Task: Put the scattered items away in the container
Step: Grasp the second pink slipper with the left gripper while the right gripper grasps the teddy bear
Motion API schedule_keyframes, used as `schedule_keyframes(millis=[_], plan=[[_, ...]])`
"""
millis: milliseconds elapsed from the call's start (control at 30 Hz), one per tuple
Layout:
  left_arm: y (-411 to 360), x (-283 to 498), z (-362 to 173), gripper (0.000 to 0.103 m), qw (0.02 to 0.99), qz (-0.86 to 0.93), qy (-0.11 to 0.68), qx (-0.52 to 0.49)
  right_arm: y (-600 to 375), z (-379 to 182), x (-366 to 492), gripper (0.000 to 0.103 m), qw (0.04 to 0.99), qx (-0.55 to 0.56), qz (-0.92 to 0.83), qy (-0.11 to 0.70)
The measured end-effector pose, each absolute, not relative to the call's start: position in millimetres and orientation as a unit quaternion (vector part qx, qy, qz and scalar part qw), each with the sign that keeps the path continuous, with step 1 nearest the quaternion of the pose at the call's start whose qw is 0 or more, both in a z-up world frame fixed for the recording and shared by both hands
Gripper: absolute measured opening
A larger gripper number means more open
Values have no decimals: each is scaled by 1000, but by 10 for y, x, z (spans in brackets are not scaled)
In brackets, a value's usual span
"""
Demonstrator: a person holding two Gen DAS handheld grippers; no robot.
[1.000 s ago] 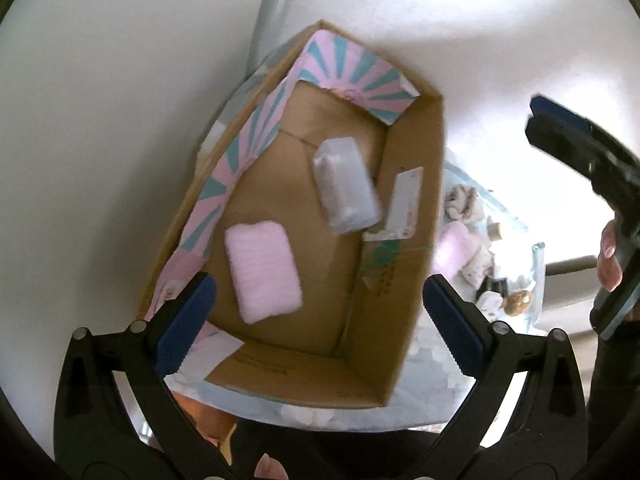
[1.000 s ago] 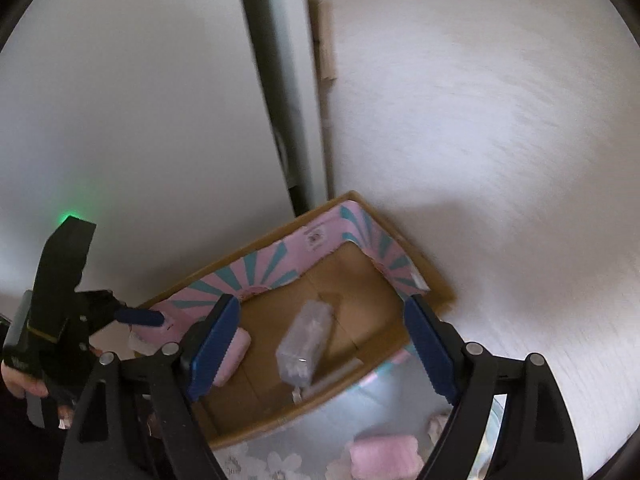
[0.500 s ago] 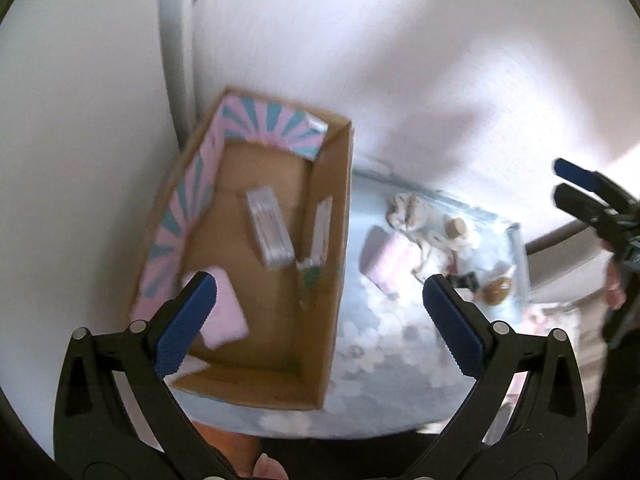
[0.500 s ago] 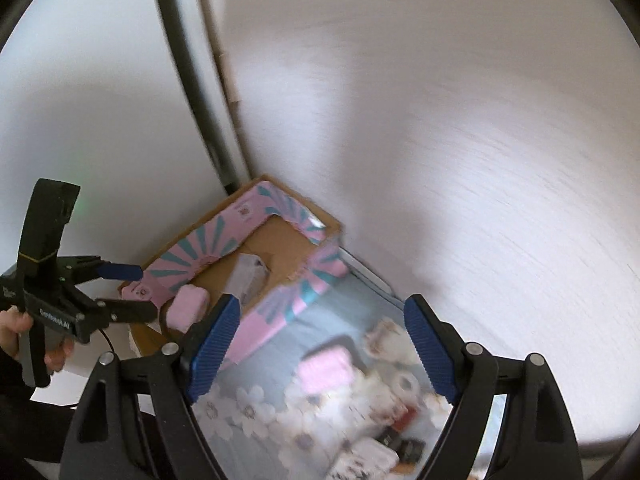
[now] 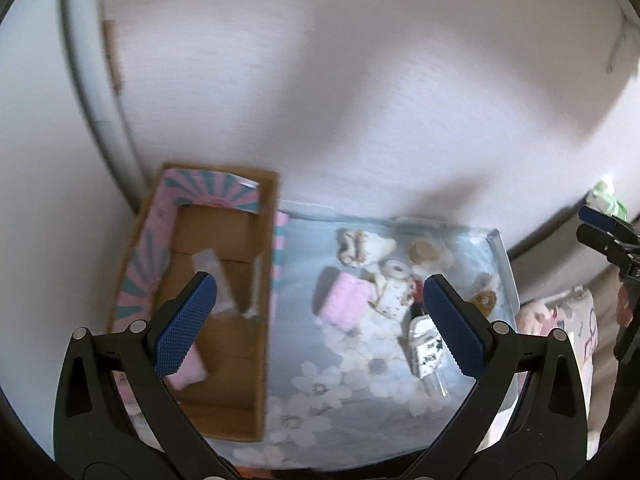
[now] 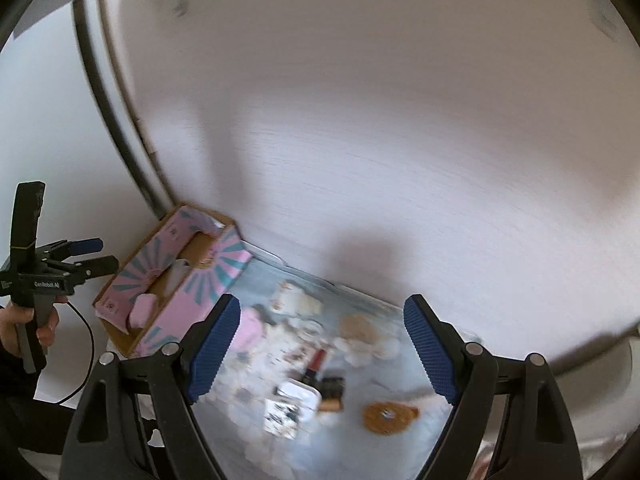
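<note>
A cardboard box (image 5: 266, 264) with pink and teal flaps sits at the left of a floral blue mat (image 5: 320, 384); it also shows in the right wrist view (image 6: 176, 300). Inside lie a pink pack (image 5: 188, 372) and a clear packet (image 5: 218, 280). Scattered on the mat are another pink pack (image 5: 346, 306), a patterned pouch (image 5: 426, 354), a brown round item (image 6: 388, 416), a red tube (image 6: 316, 362) and small white items. My left gripper (image 5: 320, 328) is open and empty, high above the box and mat. My right gripper (image 6: 322, 348) is open and empty, above the scattered items.
A white wall (image 5: 360, 100) rises right behind the mat and box. A dark vertical frame (image 6: 116, 132) stands at the left. Patterned fabric (image 5: 560, 320) lies beyond the mat's right edge. The left gripper also shows in the right wrist view (image 6: 90, 256).
Both grippers have pulled back and swung right, away from above the box. The scattered items on the mat have come into both views. Both stay open and empty.
</note>
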State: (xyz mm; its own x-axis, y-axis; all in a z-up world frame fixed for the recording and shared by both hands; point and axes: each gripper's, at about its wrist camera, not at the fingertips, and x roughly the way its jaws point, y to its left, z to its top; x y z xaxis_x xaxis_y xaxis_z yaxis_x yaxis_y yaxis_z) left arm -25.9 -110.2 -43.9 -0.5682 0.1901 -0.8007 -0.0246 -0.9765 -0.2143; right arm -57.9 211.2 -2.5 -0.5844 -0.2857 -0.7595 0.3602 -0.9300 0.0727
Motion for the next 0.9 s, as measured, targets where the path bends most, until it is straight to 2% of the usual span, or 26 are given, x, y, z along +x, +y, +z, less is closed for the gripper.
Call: schedule_keyframes(millis=[200, 433, 467, 533, 767, 900], plan=[[-608, -390, -844, 102, 80, 868, -51, -488, 2573, -465, -455, 81, 130, 451, -882, -41], [-182, -535, -1500, 101, 81, 854, -4, -513, 2862, -1327, -302, 81, 49, 470, -865, -168], [-159, -569, -1596, 98, 79, 853, 0, -515, 2900, -1452, -276, 81, 33, 469, -864, -181], [-119, -625, -1788, 93, 79, 852, 5, -518, 2937, -1633, -225, 81, 5, 465, -863, -198], [-116, -780, -2262, 92, 69, 839, 25, -539, 2969, -2155, -211, 81, -55, 450, -858, -243], [-181, -799, -2383, 92, 77, 830, 15, -552, 2970, -2317, -284, 81, -55, 455, -850, -259]])
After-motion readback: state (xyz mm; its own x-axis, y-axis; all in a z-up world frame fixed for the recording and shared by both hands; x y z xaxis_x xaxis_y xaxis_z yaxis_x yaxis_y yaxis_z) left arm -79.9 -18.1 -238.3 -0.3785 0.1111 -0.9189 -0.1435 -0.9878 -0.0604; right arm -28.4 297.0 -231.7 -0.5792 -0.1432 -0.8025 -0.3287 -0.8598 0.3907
